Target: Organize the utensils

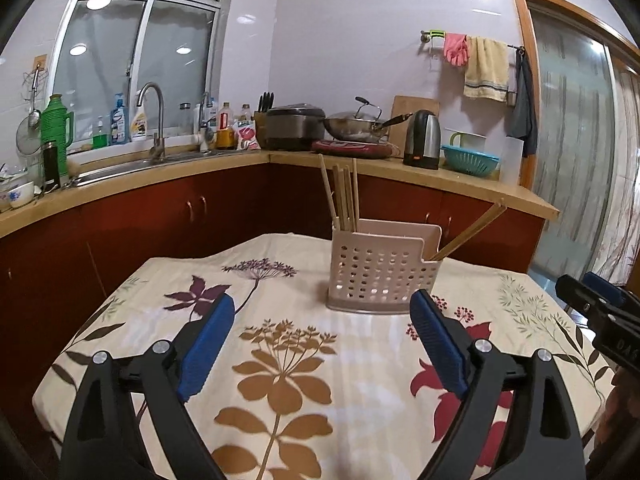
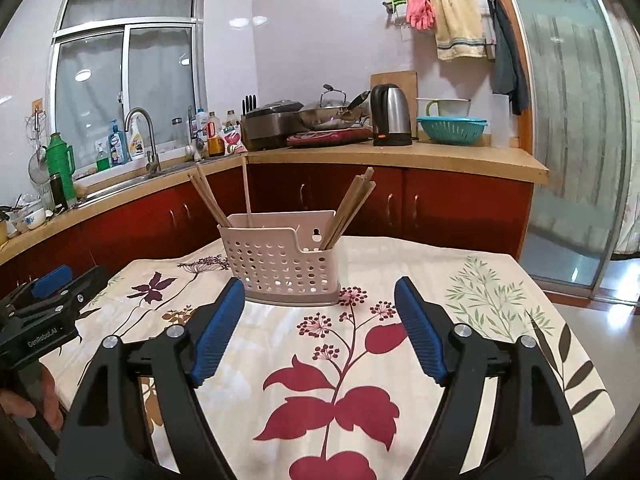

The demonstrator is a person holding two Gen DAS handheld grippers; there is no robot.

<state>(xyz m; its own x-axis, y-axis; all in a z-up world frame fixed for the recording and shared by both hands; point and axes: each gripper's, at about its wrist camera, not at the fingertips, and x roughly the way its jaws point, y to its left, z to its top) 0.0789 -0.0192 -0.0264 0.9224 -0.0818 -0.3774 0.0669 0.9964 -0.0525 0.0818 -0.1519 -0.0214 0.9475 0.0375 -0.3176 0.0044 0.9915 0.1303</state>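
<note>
1. Left gripper (image 1: 322, 344) and right gripper (image 2: 320, 330): fingers wide, holding nothing.
2. Chopsticks (image 2: 346, 210) stand sorted in the holder (image 2: 282, 266) on the table (image 2: 460, 280), just beyond both fingertips, probably finished.

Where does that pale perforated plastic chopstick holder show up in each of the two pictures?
Left wrist view: pale perforated plastic chopstick holder sits right of centre on the flowered cloth.
Right wrist view: it sits left of centre.
Shared landmark: steel electric kettle on the counter behind.
</note>
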